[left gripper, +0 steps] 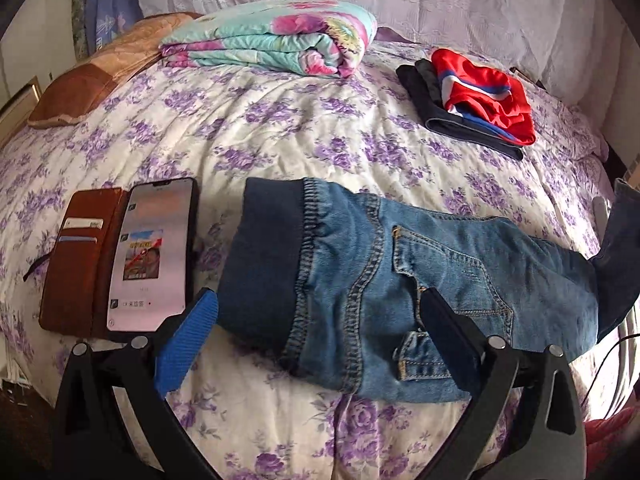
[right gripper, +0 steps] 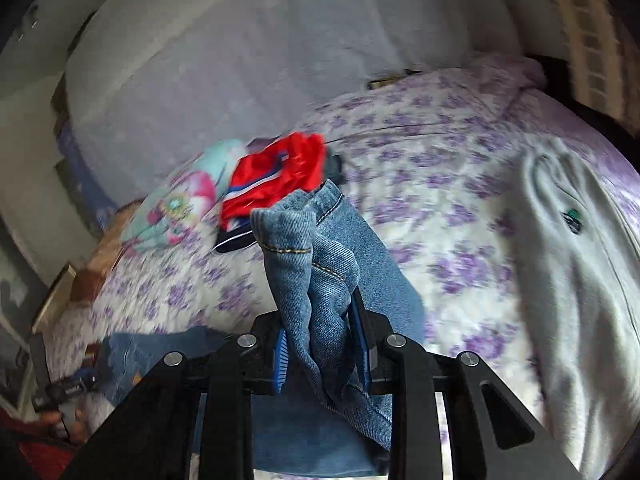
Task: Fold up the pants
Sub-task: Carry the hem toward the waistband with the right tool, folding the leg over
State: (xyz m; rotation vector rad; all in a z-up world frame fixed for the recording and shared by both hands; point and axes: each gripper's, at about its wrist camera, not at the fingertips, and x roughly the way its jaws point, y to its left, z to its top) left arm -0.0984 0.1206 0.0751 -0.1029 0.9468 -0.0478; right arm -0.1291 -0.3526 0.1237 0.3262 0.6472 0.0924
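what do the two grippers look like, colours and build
Both share one build: black angular linkage arms joined by round silver pivot bolts, ending in two flat fingers. The left gripper has a ribbed bright blue pad on one finger; its other finger shows only black from this angle. The right gripper has ribbed blue pads on both fingers. No cables or markings are visible on either.

The jeans (left gripper: pixel 440 264) are blue denim with tan stitching and a dark navy waistband. Beneath them the bedspread (left gripper: pixel 280 128) is white with purple flowers. Beyond the jeans lie red shorts (left gripper: pixel 484 92) with blue-white stripes.
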